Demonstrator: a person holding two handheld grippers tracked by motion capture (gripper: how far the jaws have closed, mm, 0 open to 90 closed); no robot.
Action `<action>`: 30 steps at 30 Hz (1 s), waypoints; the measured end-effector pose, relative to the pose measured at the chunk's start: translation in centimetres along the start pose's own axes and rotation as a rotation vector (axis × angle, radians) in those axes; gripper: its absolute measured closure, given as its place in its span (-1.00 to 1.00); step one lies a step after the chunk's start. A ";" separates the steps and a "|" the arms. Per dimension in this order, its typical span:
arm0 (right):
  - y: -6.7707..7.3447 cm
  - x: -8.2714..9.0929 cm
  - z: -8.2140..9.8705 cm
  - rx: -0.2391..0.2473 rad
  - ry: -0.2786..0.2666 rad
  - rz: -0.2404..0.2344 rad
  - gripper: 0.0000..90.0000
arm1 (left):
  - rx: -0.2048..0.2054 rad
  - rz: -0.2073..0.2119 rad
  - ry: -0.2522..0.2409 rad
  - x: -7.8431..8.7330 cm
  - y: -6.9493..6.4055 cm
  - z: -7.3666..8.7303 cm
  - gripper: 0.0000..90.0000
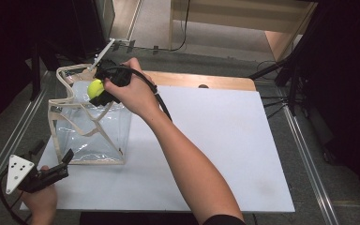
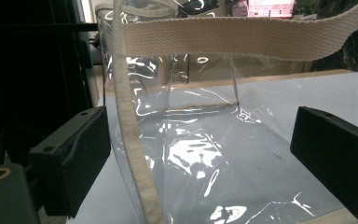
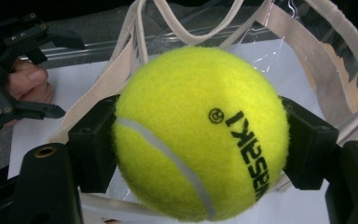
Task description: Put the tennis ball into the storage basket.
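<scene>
tennis ball [image 3: 200, 133] held over clear bag [image 1: 91, 126]
the ball is clamped by the right gripper [image 3: 200, 140]; the left gripper [image 2: 200, 158] is held wide open, empty.

Black two-jaw grippers [image 1: 61, 165]; trailing black cables [image 1: 155, 91]; dark sleeve [image 1: 222, 219].

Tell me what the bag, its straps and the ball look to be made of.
Bag: clear, glossy soft plastic, likely vinyl; it creases, glares and shows the table through.
Straps: beige woven webbing, matte, probably cotton or canvas; the ribbed weave is plain in the left gripper view.
Ball: fuzzy yellow felt with a smooth pale seam and black print, clamped in the right gripper.
</scene>
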State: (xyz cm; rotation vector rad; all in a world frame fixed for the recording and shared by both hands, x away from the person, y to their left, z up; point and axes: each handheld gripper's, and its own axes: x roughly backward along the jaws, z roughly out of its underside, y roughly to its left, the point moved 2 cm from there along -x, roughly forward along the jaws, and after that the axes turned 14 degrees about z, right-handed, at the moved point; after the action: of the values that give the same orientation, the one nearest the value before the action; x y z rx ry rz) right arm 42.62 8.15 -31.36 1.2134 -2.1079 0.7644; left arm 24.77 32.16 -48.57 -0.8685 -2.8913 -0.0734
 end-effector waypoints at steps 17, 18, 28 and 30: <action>0.3 0.6 1.0 0.005 -0.001 -0.045 -0.65 | 0.001 0.001 -0.002 0.0 0.0 0.0 -0.88; 0.3 0.9 1.1 0.002 -0.006 -0.042 -0.66 | 0.000 0.000 0.000 0.0 0.0 0.0 -0.88; 0.1 2.2 3.0 -0.033 -0.054 -0.024 -0.87 | -0.007 -0.001 0.008 0.0 0.0 0.0 -0.88; 0.1 2.4 3.3 -0.037 -0.060 -0.017 -0.99 | -0.004 -0.001 0.004 -0.1 -0.1 0.0 -0.88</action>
State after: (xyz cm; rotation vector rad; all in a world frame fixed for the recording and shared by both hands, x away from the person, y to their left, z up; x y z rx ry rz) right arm 40.91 4.49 -31.85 1.2471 -2.1479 0.6859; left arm 24.79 32.05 -48.60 -0.8673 -2.8891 -0.0803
